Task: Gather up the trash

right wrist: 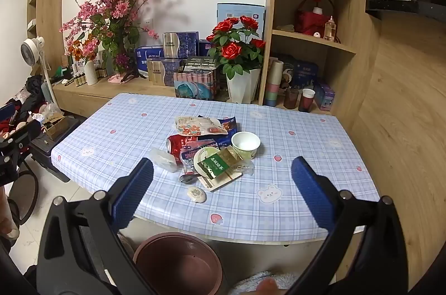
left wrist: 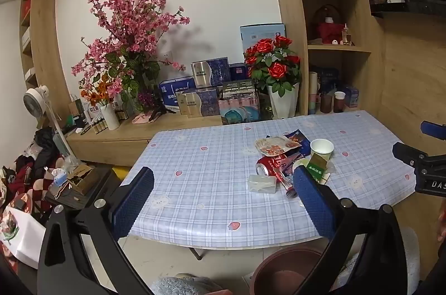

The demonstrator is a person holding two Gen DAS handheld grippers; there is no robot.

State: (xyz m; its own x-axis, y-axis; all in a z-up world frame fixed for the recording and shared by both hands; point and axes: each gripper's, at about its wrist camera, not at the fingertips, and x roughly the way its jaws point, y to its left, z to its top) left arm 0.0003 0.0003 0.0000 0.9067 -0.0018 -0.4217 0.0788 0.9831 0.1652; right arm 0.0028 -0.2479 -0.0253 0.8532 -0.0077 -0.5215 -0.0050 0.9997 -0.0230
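Trash pile (right wrist: 211, 153) mid-surface (right wrist: 292, 197); brown bin (right wrist: 178, 264) below near edge. Left hand-held gripper (left wrist: 223, 186), right hand-held gripper (right wrist: 223, 178) both spread wide, empty.

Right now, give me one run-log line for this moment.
left gripper: open, empty | right gripper: open, empty | trash pile: on table, untouched | brown bin: below near edge | stage: pre-grasp

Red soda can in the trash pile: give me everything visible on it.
The red aluminium soda can lies on its side on the checked tablecloth, silver top facing the table's near-left edge. White lettering shows on its body. A blue-and-red snack wrapper overlaps it; a clear plastic packet sits against it. Neither gripper touches it.
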